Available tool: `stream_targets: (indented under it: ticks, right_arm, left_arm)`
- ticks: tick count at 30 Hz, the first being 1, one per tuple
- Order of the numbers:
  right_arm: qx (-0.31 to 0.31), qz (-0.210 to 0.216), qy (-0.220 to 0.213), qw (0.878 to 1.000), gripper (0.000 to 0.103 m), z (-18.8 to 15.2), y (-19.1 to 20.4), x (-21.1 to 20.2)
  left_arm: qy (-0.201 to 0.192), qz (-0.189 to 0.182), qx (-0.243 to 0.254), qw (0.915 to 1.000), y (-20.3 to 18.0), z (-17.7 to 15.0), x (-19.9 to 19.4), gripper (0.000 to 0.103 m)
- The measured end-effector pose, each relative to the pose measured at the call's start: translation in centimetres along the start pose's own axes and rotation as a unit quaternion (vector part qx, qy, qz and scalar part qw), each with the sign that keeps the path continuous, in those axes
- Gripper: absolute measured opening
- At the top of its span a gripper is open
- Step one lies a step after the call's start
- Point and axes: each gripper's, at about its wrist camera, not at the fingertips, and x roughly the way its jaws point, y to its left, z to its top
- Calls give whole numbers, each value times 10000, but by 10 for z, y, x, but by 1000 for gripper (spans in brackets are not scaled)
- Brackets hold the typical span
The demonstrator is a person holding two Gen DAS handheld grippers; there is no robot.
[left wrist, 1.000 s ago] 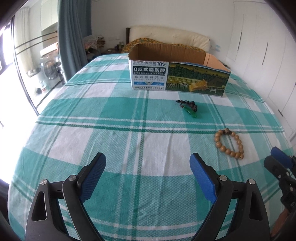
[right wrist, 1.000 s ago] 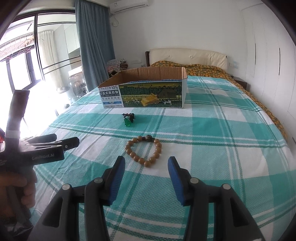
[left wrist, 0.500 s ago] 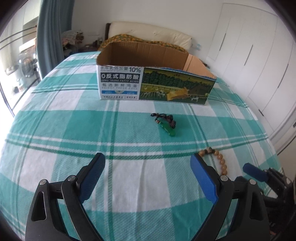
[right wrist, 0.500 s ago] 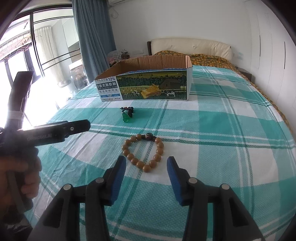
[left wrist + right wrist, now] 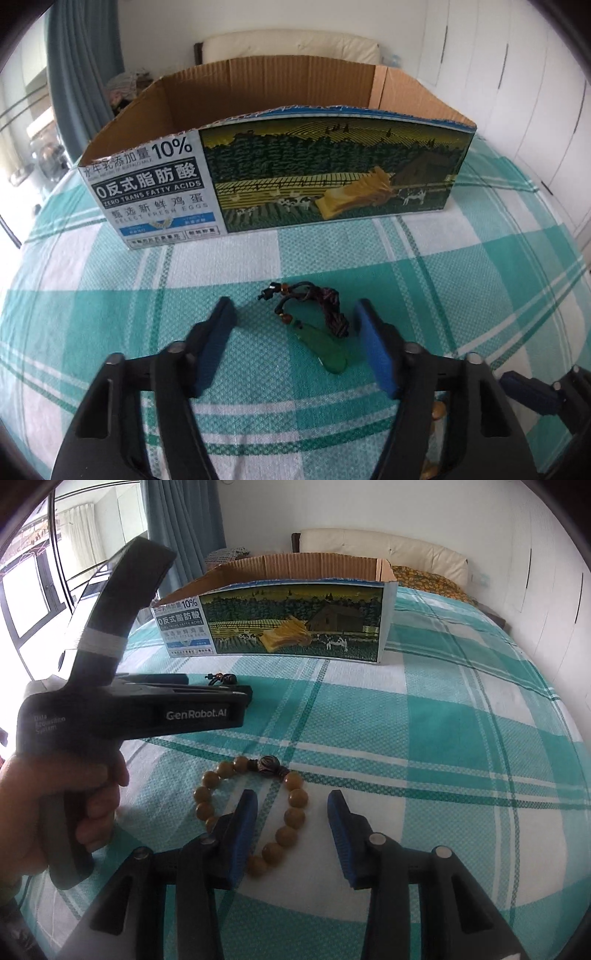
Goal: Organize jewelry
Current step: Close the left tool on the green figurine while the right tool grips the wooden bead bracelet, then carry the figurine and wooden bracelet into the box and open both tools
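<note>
My left gripper (image 5: 295,317) is closing around the green pendant (image 5: 325,347) on the bed (image 5: 480,295), pads not yet touching it. My right gripper (image 5: 291,812) is closing astride one side of the bead bracelet (image 5: 291,812), pads clear. The cardboard box (image 5: 280,155) stands open just behind, and nothing blocks either gripper.

Left tongs (image 5: 295,325) have advanced to straddle the pendant (image 5: 325,350), closing; right tongs (image 5: 291,812) have reached the bracelet (image 5: 291,818), closing.
</note>
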Motion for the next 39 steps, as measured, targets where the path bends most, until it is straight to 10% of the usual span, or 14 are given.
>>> stream_targets:
  ticks: [2, 18, 39]
  right_arm:
    - [-186, -186, 24, 9997, 12, 2, 2, 2]
    - [223, 462, -607, 9968, 12, 21, -4, -74]
    - [343, 1014, -953, 9897, 12, 193, -10, -108]
  left_arm:
    - [-31, -131, -53, 9999, 4, -2, -3, 9]
    - [-491, -787, -498, 9944, 56, -22, -123, 8]
    - [-695, -820, -199, 9940, 87, 126, -160, 8]
